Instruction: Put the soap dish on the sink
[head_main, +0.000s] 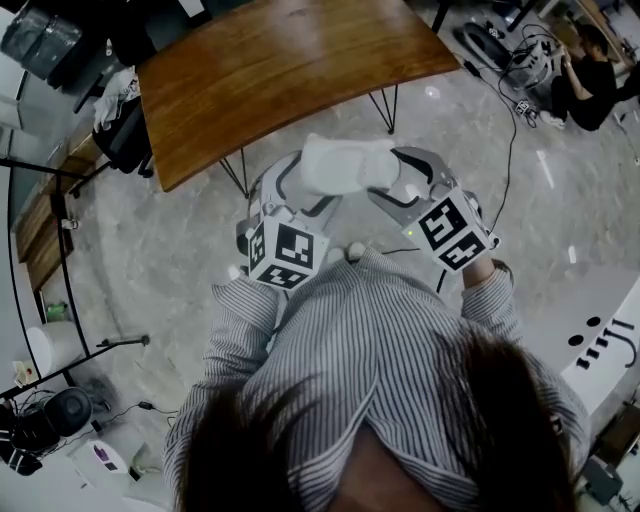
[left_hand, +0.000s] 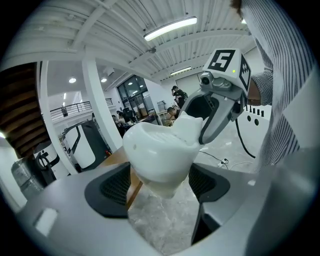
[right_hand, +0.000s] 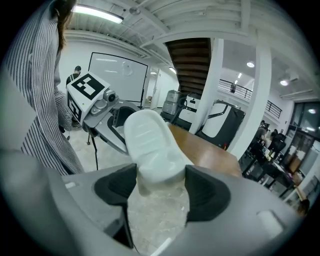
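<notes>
A white soap dish (head_main: 345, 165) hangs in the air above the floor, in front of my body, with a gripper at each end. My left gripper (head_main: 303, 190) comes at it from the left, and the dish (left_hand: 160, 150) fills the gap between its dark pads (left_hand: 116, 187). From the right, my right gripper (head_main: 392, 178) takes the other end, where the dish (right_hand: 152, 147) sits wedged between its pads (right_hand: 205, 192). Each gripper view shows the other gripper: the right one (left_hand: 220, 100), the left one (right_hand: 95, 107). No sink is in view.
A brown wooden table (head_main: 280, 70) on thin metal legs stands just beyond the dish. Grey stone floor (head_main: 180, 240) lies below. A person (head_main: 585, 75) sits at the far right among cables. A white unit (head_main: 600, 340) stands at the right edge.
</notes>
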